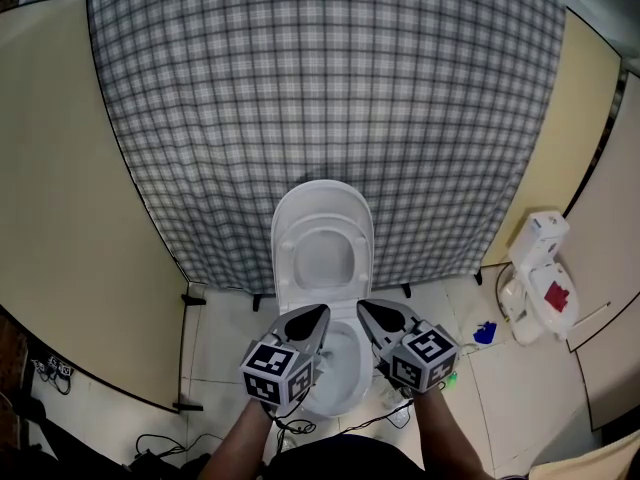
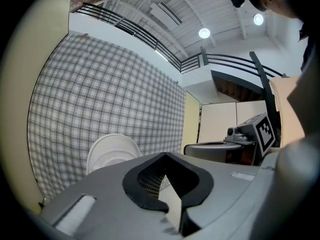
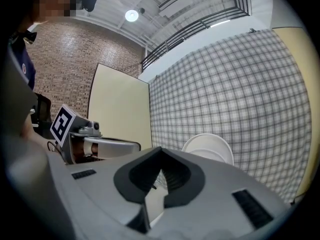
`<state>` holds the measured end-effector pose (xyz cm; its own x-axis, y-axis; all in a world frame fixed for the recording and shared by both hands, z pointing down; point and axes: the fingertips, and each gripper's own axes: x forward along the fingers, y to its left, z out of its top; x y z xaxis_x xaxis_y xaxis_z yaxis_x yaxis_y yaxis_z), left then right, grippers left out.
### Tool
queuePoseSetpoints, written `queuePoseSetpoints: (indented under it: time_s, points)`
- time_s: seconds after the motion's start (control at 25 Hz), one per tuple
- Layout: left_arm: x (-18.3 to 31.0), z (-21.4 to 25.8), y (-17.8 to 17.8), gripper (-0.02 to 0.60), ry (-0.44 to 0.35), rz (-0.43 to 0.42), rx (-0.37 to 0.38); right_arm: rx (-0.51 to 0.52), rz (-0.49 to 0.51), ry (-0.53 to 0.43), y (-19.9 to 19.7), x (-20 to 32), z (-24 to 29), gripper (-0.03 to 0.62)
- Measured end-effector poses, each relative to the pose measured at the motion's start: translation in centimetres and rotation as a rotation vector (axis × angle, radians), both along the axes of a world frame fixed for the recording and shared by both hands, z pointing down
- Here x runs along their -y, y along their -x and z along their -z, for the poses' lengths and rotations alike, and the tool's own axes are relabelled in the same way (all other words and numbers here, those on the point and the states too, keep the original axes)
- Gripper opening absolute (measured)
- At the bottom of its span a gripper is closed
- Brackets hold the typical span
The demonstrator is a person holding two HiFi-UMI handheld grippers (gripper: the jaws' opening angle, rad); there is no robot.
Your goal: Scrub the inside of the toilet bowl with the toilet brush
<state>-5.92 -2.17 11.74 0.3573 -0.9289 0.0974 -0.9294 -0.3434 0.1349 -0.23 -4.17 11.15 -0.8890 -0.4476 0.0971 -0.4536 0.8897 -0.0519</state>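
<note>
Hovering side by side over the toilet bowl, both tools are empty, so we judge that scrubbing has not begun and the brush is yet to be picked up. Our left gripper has its fingers pressed together with nothing between them, its tip above the bowl's left edge. The lid stands raised against the checked curtain. Our right gripper is likewise closed on nothing, above the bowl's right edge. We cannot pick out the toilet brush for certain. On the floor further right lie a small blue item and a white container with a red mark, which may be its stand. Next we need to find the brush, spread one gripper's fingers and close them round its handle.
</note>
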Motion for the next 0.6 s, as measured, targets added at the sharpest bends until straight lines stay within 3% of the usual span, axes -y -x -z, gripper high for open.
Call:
queuePoseSetpoints:
  time_s: [0.6]
  points:
    - [0.6,0.7,0.9,0.009,0.021,-0.003,0.003,-0.003,-0.005,0.023,1.1,0.7,0.7,0.014]
